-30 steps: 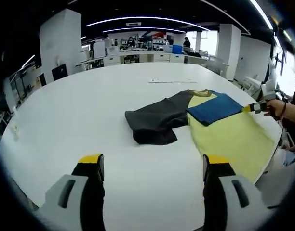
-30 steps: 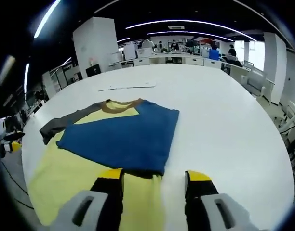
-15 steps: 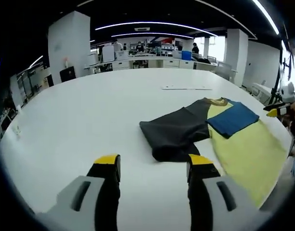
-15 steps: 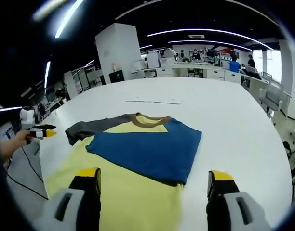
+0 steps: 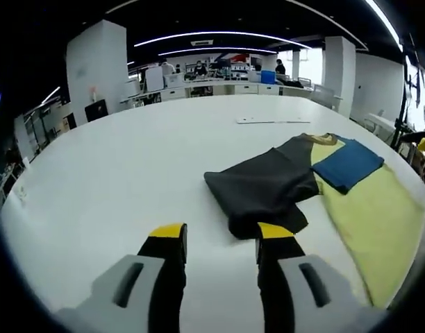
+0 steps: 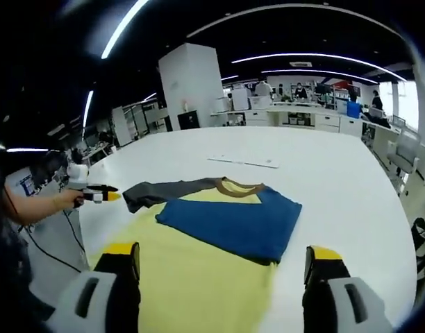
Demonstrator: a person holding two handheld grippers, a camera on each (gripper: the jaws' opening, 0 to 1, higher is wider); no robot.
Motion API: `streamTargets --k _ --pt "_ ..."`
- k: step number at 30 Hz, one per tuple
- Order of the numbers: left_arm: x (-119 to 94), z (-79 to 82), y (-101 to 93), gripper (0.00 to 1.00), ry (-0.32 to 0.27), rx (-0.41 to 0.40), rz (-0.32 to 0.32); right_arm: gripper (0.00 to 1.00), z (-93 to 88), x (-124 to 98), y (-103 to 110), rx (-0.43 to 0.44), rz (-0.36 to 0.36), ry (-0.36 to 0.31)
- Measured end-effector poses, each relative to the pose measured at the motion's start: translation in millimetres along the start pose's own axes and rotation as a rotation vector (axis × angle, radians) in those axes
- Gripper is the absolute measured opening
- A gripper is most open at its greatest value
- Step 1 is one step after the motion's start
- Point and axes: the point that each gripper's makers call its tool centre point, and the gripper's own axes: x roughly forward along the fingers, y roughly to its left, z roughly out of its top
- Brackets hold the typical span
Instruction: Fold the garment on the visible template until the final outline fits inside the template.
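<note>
A shirt lies flat on the white table [image 5: 129, 159]. Its yellow body [image 5: 369, 222] spreads to the right, with the blue sleeve [image 5: 348, 165] folded over it. The dark grey sleeve [image 5: 264, 191] lies spread to the left. My left gripper [image 5: 221, 236] is open, its jaws set narrow, just short of the grey sleeve's near edge. In the right gripper view, my right gripper [image 6: 223, 253] stands wide open above the yellow body [image 6: 198, 284], short of the blue sleeve [image 6: 230, 222]. The grey sleeve [image 6: 160, 191] and brown collar [image 6: 237, 185] lie beyond. The left gripper [image 6: 101, 195] shows at the left in a person's hand.
A thin white strip [image 5: 268, 121] lies flat on the table beyond the shirt, also seen as the strip [image 6: 244, 161]. The table's edge runs close to the shirt's hem side. Desks, pillars and several people stand far behind.
My left gripper's jaws have narrowed, and it has come closer to the grey sleeve. My right gripper's jaws have spread wider, and it has drawn back from the blue sleeve.
</note>
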Motion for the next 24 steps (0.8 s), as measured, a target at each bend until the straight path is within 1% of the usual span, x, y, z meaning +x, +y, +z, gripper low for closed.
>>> streamTargets --k 2,3,4,5,6,8,11,14,16,19,22,24 --pt "4.9 4.4 -0.8 0.29 -0.037 0.004 -0.005 1.0 -0.4 -3.8 2.6 -0.004 0.0 -0.004" --pt "8.0 3.6 -1.3 0.27 -0.039 0.004 -0.007 1.0 -0.8 -7.0 4.5 -0.004 0.001 -0.004" --pt "10.5 2.2 -1.4 0.25 -0.033 0.004 -0.007 1.0 -0.5 -9.1 5.9 -0.005 0.001 -0.01" --pt "13.6 -0.7 -0.8 0.25 -0.023 0.025 0.0 0.99 0.3 -10.8 6.1 -0.007 0.001 -0.018" --pt "15.8 -1.9 -0.4 0.25 -0.02 0.034 0.004 0.99 1.1 -12.3 5.1 0.0 -0.004 -0.033" --pt "17.9 -3.5 -2.8 0.22 -0.019 0.034 -0.003 0.99 0.5 -13.9 3.5 0.022 -0.012 -0.04" --pt "23.0 -4.7 -1.2 0.15 -0.023 0.042 -0.001 0.99 -0.2 -19.3 4.3 0.02 -0.026 -0.05" --pt "28.4 -8.8 -1.7 0.07 -0.001 0.008 -0.006 0.99 -2.5 -24.5 0.7 0.039 -0.043 -0.056" --pt "30.8 -11.3 -2.8 0.0 0.016 0.0 -0.015 0.98 -3.8 -28.5 -3.0 0.051 -0.06 -0.062" --pt "33.2 -12.7 -0.1 0.0 0.021 -0.018 -0.005 0.99 -5.4 -32.6 -6.2 0.061 -0.076 -0.066" --pt "29.8 -13.6 -0.7 0.0 0.017 -0.081 -0.003 1.0 -7.7 -35.2 -7.6 0.07 -0.087 -0.068" --pt "27.6 -14.9 -0.7 0.0 0.006 -0.073 0.007 1.0 -11.2 -36.6 -8.2 0.068 -0.096 -0.057"
